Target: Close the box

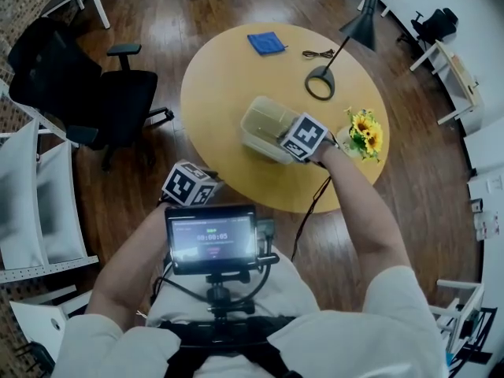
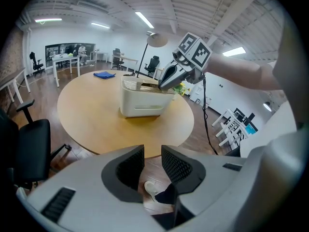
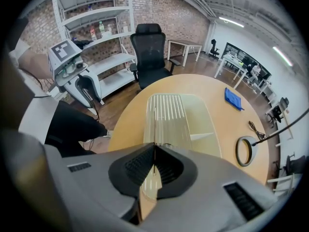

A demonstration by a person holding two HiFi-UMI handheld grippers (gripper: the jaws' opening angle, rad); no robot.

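A translucent plastic box (image 1: pixel 262 123) with a ribbed lid (image 3: pixel 169 111) stands on the round yellow table (image 1: pixel 220 77), towards its near right side. My right gripper (image 1: pixel 290 142) is shut, and its tips rest on the near edge of the lid (image 2: pixel 145 86), seen from the side in the left gripper view as the right gripper (image 2: pixel 165 82). Nothing shows between its jaws (image 3: pixel 154 154). My left gripper (image 1: pixel 190 184) hangs off the table's near edge, above the floor. Its jaws (image 2: pixel 152 166) stand a little apart and empty, pointing towards the box (image 2: pixel 142 100).
A black desk lamp (image 1: pixel 321 82), a blue cloth (image 1: pixel 266 42) and a coiled cable (image 1: pixel 317 53) lie at the table's far side. Sunflowers (image 1: pixel 365 132) sit at its right edge. A black office chair (image 1: pixel 110 97) and white shelving (image 1: pixel 31 203) stand to the left.
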